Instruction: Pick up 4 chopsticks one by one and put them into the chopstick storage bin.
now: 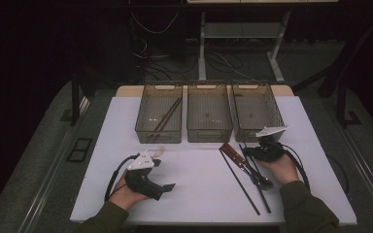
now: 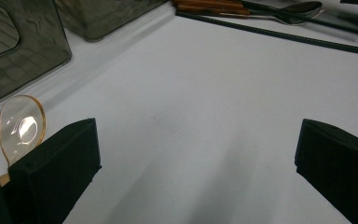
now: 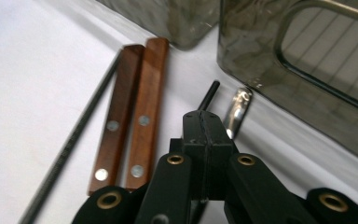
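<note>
On the white table [image 1: 199, 189] lies a heap of cutlery: two wooden-handled pieces [image 3: 130, 116], a black chopstick [image 3: 74, 135], a metal handle [image 3: 236, 109] and a metal spoon [image 2: 303, 7]. My right gripper [image 3: 206, 116] is shut on a second black chopstick [image 3: 209, 93], whose tip sticks out past the jaws; in the high view this gripper [image 1: 250, 154] sits over the heap. My left gripper [image 2: 198, 144] rests open on the table with nothing between its jaws, at the front left [image 1: 162, 175]. A clear spoon with an orange rim [image 2: 21, 126] lies just outside its left jaw.
Three smoky see-through bins stand in a row at the back: the left bin [image 1: 158, 112] holds brown chopsticks [image 1: 167, 116], beside it are the middle bin [image 1: 209, 112] and the right bin [image 1: 257, 109]. Beyond the table's far edge, a desk frame and cables sit on the floor.
</note>
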